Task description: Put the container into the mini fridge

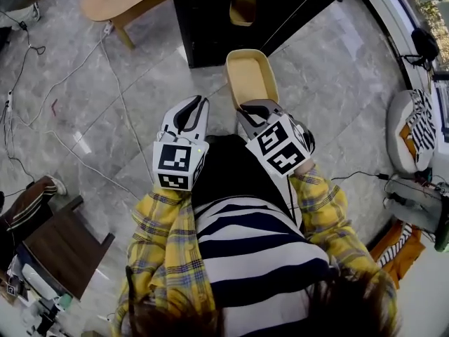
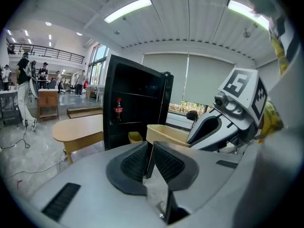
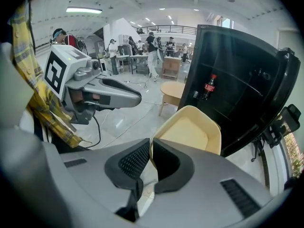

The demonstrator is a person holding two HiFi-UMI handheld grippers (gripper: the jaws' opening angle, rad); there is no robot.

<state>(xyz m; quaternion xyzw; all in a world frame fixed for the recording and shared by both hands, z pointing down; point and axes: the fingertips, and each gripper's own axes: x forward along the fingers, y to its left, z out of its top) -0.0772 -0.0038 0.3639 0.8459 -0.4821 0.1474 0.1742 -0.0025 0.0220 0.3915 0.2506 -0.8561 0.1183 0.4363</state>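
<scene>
The container (image 1: 247, 76) is jutting out ahead of the right gripper (image 1: 254, 109), its long axis running straight away from the person toward the mini fridge (image 1: 231, 12). The fridge's dark open interior is facing them just beyond the tub's far end, so the coming move looks like a plain forward push along that axis, not a turn. The right gripper is doing the carrying: its jaws are pinching the near short wall of the tub, with the beige basin stretching out past them. The left gripper (image 1: 191, 107) is hovering just beside it, near the tub's near corner but apart from it, with its jaws pressed together on nothing. Inside the fridge a cola bottle (image 3: 209, 86) is standing on a shelf. Something small and yellow (image 1: 243, 10) — possibly a cup, too small to tell — is sitting lower down and may be narrowing the room for the tub.
</scene>
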